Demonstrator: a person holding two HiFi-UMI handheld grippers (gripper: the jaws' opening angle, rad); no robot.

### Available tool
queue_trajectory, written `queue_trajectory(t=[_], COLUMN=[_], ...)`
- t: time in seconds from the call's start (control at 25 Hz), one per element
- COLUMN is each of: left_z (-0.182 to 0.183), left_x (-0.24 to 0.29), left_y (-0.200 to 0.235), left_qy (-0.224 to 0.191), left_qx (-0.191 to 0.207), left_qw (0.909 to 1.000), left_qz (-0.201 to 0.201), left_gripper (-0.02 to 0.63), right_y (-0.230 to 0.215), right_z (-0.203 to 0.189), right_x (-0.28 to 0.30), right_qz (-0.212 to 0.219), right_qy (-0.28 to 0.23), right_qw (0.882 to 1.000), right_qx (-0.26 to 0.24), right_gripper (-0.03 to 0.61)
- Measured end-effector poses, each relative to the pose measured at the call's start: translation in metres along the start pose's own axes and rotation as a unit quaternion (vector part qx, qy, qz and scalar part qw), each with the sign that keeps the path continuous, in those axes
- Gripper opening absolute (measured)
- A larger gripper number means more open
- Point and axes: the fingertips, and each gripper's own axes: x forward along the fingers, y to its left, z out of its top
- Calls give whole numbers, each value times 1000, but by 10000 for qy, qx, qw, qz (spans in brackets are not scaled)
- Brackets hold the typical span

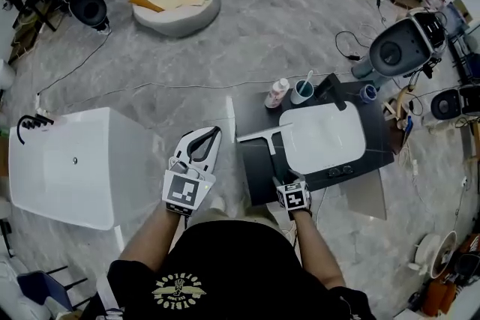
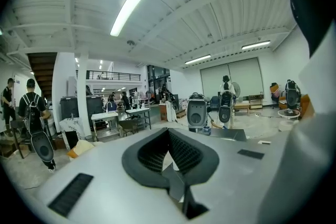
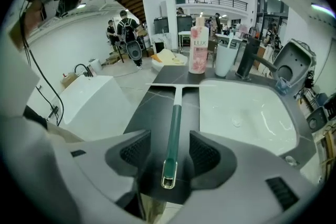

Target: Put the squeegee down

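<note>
The squeegee (image 1: 271, 150) lies flat on the dark counter (image 1: 253, 174), its pale blade (image 3: 181, 85) across the far end and its green handle (image 3: 173, 128) running back toward me. My right gripper (image 1: 283, 179) hangs just over the handle's near end, pointing steeply down. In the right gripper view the right gripper (image 3: 169, 145) is open: the handle lies in the gap and neither pad touches it. My left gripper (image 1: 216, 131) is held up off the counter's left side over the floor. In the left gripper view the left gripper (image 2: 168, 135) has its tips together with nothing between them.
A white sink basin (image 1: 322, 137) sits right of the squeegee. Behind it stand a pink bottle (image 1: 277, 94), a cup (image 1: 302, 91) and a black faucet (image 1: 331, 91). A white tub (image 1: 67, 165) stands on the floor at left, with cables trailing across the marble floor.
</note>
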Motion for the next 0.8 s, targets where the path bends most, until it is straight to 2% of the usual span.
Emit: queue_trajectory(t=[0.08,0.2,0.36,0.6,0.8], left_z=[2,5,7,14,18], left_x=[-5,-11,-19,-30,-41], left_y=[-2,-4,-8,-23,-31], left_qy=[-54,-134,-93,-253,-245], left_qx=[-40,-60,-54,-53,-14], left_qw=[10000,9998,9996,9982,9968], left_qz=[-46,-116,-257,-546,-764], left_gripper=[23,23,23,23,23], right_y=[4,7,6,12,21], right_z=[14,44,83,116,126], right_x=[-18,-53,-106,-170,-214], right_qz=[-14,-163,-494,-755,-977], right_qy=[-339,-1143,-2107,-2897,-3290], right_qw=[9994,9931,9760,9535,9387], right_qx=[50,208,257,357,321], right_gripper=[238,232,90,43,29])
